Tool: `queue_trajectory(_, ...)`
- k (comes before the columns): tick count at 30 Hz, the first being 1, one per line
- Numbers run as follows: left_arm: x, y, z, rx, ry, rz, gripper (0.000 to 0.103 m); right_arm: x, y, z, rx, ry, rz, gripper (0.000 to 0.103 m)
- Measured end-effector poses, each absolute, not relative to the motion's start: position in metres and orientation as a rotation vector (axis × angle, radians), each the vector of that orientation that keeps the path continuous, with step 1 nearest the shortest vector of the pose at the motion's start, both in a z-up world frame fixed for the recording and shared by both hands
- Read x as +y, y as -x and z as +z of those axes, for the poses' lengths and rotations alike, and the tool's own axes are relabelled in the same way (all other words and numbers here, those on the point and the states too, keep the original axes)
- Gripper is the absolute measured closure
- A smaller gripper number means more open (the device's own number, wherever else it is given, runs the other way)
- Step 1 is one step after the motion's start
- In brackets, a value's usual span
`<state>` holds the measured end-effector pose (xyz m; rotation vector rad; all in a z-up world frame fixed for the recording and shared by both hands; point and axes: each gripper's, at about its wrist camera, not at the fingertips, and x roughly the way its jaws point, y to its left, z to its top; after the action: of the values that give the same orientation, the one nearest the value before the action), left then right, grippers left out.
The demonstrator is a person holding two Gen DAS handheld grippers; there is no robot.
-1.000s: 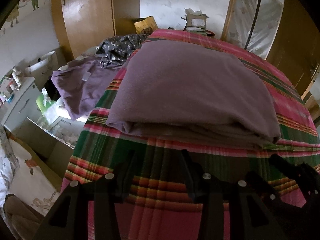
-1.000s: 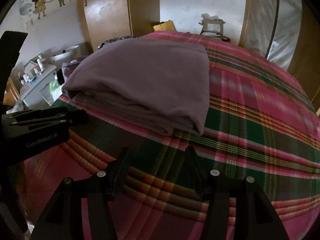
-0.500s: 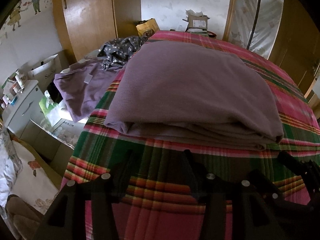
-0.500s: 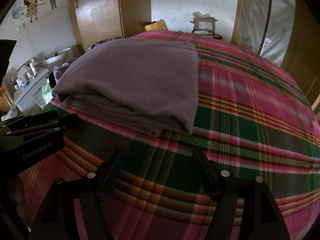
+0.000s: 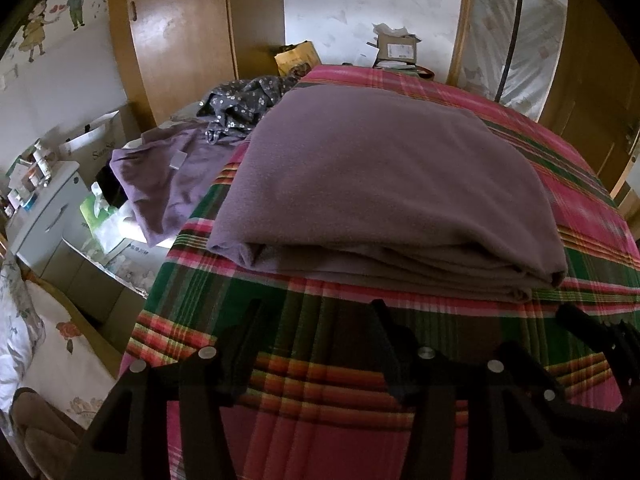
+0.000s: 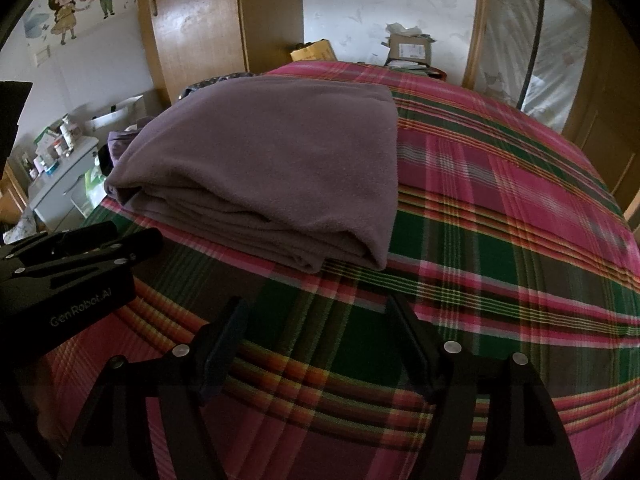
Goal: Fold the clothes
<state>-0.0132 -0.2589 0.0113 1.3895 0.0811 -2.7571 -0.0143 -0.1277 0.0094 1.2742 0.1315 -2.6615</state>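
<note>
While the folded mauve garment point(image 5: 384, 196) is seen lying on the plaid bedspread point(image 5: 400, 344) just ahead of the left gripper point(image 5: 316, 320), nothing is gripped there: the fingers point(image 5: 248, 328) are spread to their widest and only bedspread is seen between them, whereas a second ago they stood somewhat closer together. The garment itself is found unchanged in shape and place since then. In this left wrist view three pieces of clothing are counted: the folded one, a loose purple garment point(image 5: 168, 184) hanging off the bed's left edge, and a dark flowered garment point(image 5: 244, 100) crumpled beyond it; two cardboard boxes are made out past the far end of the bed. In the right wrist view the right gripper point(image 6: 316, 320) is likewise shown wide open and empty, its fingers point(image 6: 228, 328) parted further than a second earlier, with the folded garment lying ahead and to the left, apart from them. The left gripper is seen at the left edge, and one folded garment is clearly counted.
</note>
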Motion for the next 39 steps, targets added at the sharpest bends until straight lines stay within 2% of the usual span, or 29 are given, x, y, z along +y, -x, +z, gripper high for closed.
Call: queue_trajectory(39, -0.2591, 0.0124, 0.0108, 0.09, -1.367, -2.762, 0.05, -0.1276, 0.014, 0.0096, 0.132, -1.274, -2.66, 0.029)
